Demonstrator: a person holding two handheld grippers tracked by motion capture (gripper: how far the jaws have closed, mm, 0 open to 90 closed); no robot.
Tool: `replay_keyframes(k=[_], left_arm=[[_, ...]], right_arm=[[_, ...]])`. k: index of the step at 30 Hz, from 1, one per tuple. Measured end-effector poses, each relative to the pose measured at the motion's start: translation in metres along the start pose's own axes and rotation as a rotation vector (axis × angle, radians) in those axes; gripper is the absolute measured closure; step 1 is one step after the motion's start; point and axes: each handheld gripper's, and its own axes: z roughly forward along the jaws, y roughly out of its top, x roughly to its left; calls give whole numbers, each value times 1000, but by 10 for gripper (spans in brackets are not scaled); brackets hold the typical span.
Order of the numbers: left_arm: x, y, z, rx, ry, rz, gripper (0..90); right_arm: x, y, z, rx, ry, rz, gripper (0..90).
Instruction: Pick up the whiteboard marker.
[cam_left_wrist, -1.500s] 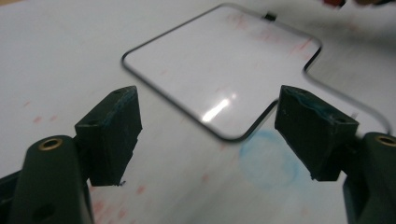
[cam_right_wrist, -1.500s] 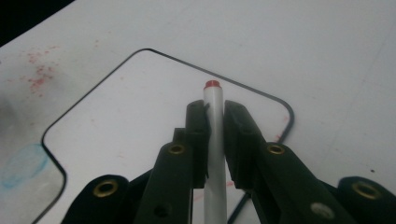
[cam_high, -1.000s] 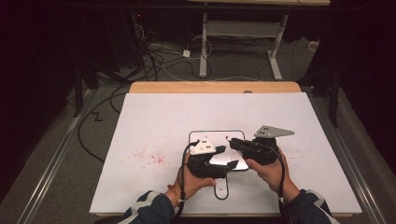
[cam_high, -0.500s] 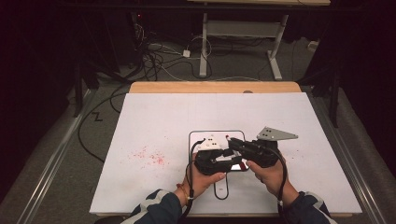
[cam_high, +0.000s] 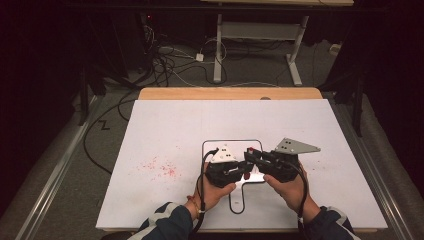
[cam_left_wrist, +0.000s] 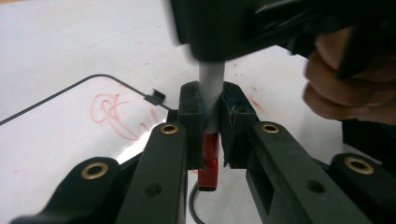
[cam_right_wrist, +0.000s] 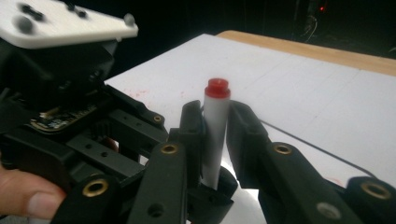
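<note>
A marker with a white barrel (cam_right_wrist: 216, 126) and a red end (cam_right_wrist: 218, 87) is held between both grippers over a small whiteboard (cam_high: 210, 145). My left gripper (cam_left_wrist: 212, 116) is shut on the marker (cam_left_wrist: 211, 86) just above its red cap (cam_left_wrist: 208, 163); its jaws have just been closing. My right gripper (cam_right_wrist: 215, 109) holds the white barrel upright, pads against it, its jaws having just eased open slightly. In the high view the left gripper (cam_high: 245, 169) and right gripper (cam_high: 251, 157) meet tip to tip at the marker (cam_high: 249, 151).
The black-framed whiteboard (cam_left_wrist: 70, 121) carries a red scribble (cam_left_wrist: 116, 114). Red smudges (cam_high: 160, 167) mark the white table sheet left of the hands. A wooden strip (cam_high: 230, 93) runs along the table's far edge, with cables and desk legs on the floor beyond.
The left gripper's jaws have drawn together onto the marker, and its hand has edged right toward the other gripper. The right hand has barely shifted.
</note>
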Motion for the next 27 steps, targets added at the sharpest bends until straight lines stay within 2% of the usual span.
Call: replay_keyframes(k=[2, 4, 5, 16, 21, 24, 25, 27], left_arm=[[-1, 1, -1, 4, 4, 12, 784], [0, 0, -1, 3, -2, 6, 785], [1, 1, -2, 7, -2, 21, 784], [3, 0, -2, 19, 1, 60, 783], [4, -1, -2, 12, -1, 57, 779], [5, -1, -2, 14, 14, 49, 717], [8, -2, -3, 11, 7, 43, 686], [10, -3, -6, 15, 26, 72, 636]], right_arm=[[1, -1, 2, 17, 3, -11, 794], [2, -1, 2, 18, 4, -11, 796], [2, -1, 2, 18, 1, -20, 805], [2, -2, 2, 29, 17, -54, 809], [3, -2, 2, 24, 16, -58, 811], [3, -1, 1, 18, 6, -81, 813], [2, -1, 1, 16, 12, -86, 813], [1, 1, 0, 9, 2, -101, 814]])
